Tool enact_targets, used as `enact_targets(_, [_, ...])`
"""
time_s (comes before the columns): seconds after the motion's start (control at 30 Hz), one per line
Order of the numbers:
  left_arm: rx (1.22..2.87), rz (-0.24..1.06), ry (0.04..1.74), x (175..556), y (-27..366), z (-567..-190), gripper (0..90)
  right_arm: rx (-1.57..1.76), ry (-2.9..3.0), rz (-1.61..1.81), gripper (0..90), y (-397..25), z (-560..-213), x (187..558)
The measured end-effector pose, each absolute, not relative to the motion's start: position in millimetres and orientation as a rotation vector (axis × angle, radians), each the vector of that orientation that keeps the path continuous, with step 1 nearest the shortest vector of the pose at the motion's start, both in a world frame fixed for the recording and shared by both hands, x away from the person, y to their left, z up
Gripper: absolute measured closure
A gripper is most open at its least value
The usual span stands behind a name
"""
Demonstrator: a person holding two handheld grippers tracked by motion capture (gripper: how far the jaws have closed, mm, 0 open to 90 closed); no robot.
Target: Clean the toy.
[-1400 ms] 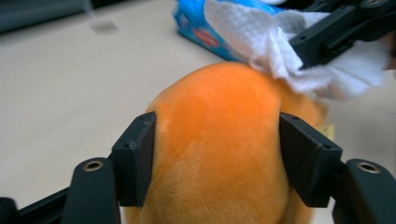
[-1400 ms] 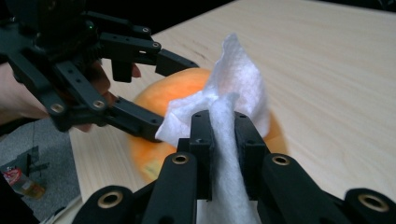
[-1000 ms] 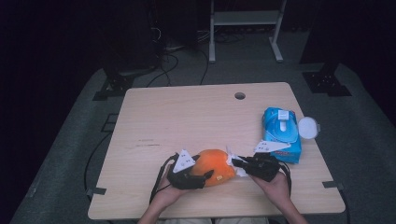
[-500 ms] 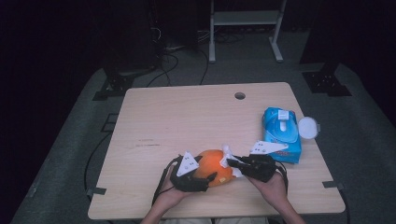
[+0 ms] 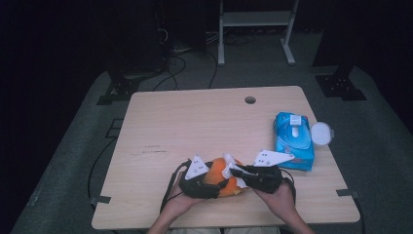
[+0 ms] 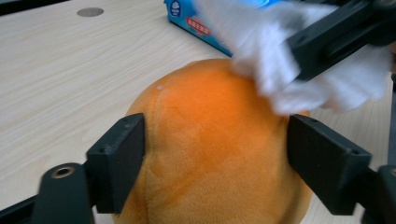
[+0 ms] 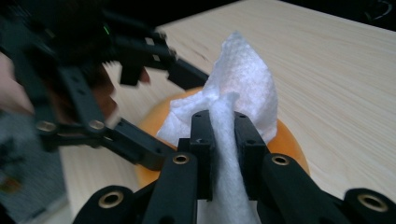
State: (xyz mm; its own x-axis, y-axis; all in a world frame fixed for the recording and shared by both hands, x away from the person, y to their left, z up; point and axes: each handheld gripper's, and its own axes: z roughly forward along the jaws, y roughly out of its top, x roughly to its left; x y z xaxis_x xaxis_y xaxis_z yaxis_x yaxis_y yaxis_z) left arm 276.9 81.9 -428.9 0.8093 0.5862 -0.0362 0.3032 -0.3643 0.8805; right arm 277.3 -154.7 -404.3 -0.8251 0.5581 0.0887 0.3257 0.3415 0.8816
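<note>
Pinching a white wipe (image 7: 243, 84), the right hand-held gripper (image 7: 223, 135) rubs the orange plush (image 6: 210, 154) (left hand-held gripper (image 6: 215, 163) clamping it) beside a wipes pack (image 5: 293, 140).

There were 2 grippers, a left gripper (image 5: 221, 184) and a right gripper (image 5: 233, 171), 1 orange plush toy (image 5: 217, 173), 1 white wipe (image 7: 240, 88), 1 blue wipes pack (image 5: 293, 140), 1 white lid (image 5: 321, 133) and 1 table (image 5: 195, 126).

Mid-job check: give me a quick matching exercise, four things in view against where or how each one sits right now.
1. orange plush toy
2. white wipe
3. blue wipes pack
4. white lid

A. pinched in the right gripper
B. on the table's right side, by the white lid
C. between the left gripper's jaws
D. at the table's right edge

Pairs: 1-C, 2-A, 3-B, 4-D
</note>
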Motion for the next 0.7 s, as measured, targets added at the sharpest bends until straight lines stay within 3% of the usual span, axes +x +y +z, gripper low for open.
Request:
enact_targets(0.2, [1.929, 0.209, 0.722, 284, 98, -427, 13.2, 0.921, 2.337, 1.475, 80.2, -172, -415, 289])
enact_targets(0.33, [1.966, 0.266, 0.722, 282, 90, -432, 23.3, 0.909, 2.332, 1.468, 80.1, -167, -413, 285])
enact_targets(0.47, [1.978, 0.296, 0.696, 280, 83, -430, 25.1, 0.813, 2.348, 1.517, 80.0, -156, -405, 274])
enact_targets(0.7, [1.965, 0.228, 0.763, 283, 88, -433, 12.4, 0.863, 2.323, 1.495, 80.2, -165, -407, 281])
